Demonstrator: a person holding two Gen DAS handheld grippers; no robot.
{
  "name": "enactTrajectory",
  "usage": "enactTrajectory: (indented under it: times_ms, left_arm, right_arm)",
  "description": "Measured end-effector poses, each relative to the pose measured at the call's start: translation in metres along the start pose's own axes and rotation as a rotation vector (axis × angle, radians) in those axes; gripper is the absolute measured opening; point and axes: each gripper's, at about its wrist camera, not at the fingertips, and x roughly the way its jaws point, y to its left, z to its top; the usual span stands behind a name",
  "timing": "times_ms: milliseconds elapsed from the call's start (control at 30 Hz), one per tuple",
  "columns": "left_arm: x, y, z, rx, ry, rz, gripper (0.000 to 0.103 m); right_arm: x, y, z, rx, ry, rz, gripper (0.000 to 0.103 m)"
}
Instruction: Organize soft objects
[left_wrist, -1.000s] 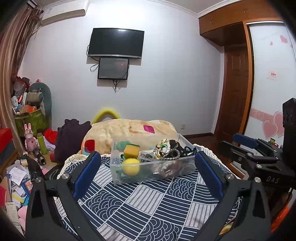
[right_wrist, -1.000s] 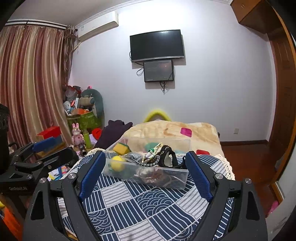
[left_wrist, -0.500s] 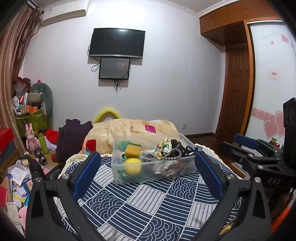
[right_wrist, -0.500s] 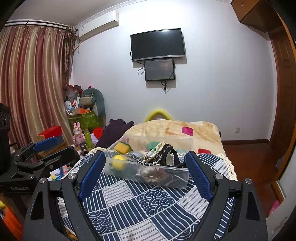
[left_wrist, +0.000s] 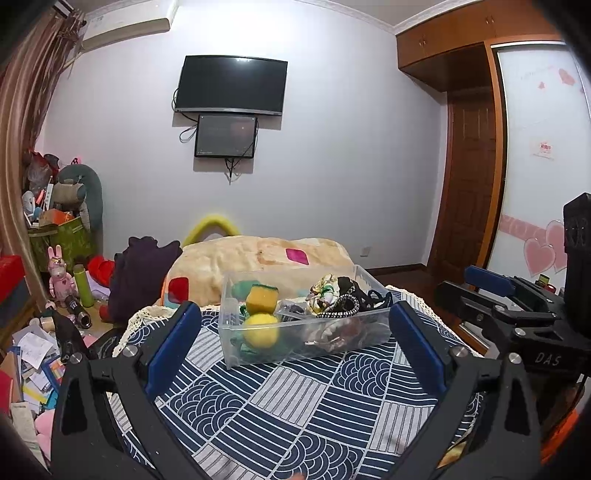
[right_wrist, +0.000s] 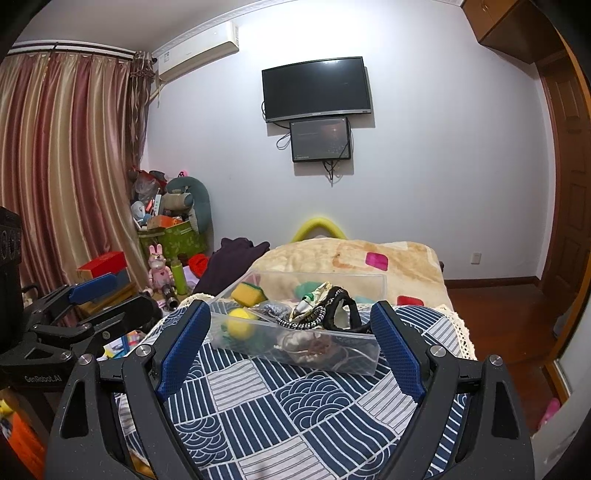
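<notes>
1. A clear plastic bin (left_wrist: 306, 332) sits on a table covered by a blue-and-white patterned cloth (left_wrist: 295, 398), near its far edge. It probably serves as the collection point, since the soft things are already gathered inside it.
2. The bin's left compartment holds a yellow-and-green sponge (left_wrist: 260, 297) and a yellow ball (left_wrist: 260, 328). The right one holds a tangle of scarves and cords (left_wrist: 338, 297) that rises above the rim.
3. The left gripper (left_wrist: 293, 339) hovers over the cloth short of the bin, its blue pads spread wide with nothing between them, so the bin shows framed in the gap.
4. The right gripper (right_wrist: 291, 341) is likewise spread and empty, angled slightly down at the bin from the other side.
5. Both tools hanging back, level and apart, suggests either a pause before a first reach or a finished sort; the frames do not settle which.
6. The loose tangle looks likeliest to snag or spill if lifted.
</notes>
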Motion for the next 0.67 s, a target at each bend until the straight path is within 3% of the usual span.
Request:
enactTrajectory:
  times_ms: [667]
  left_arm:
    - [0.0030,0.0007,-0.0029,-0.001,0.014,0.002,0.103]
  right_arm:
    - [0.0006,0.0018,-0.0011,-0.002,0.012,0.013,0.087]
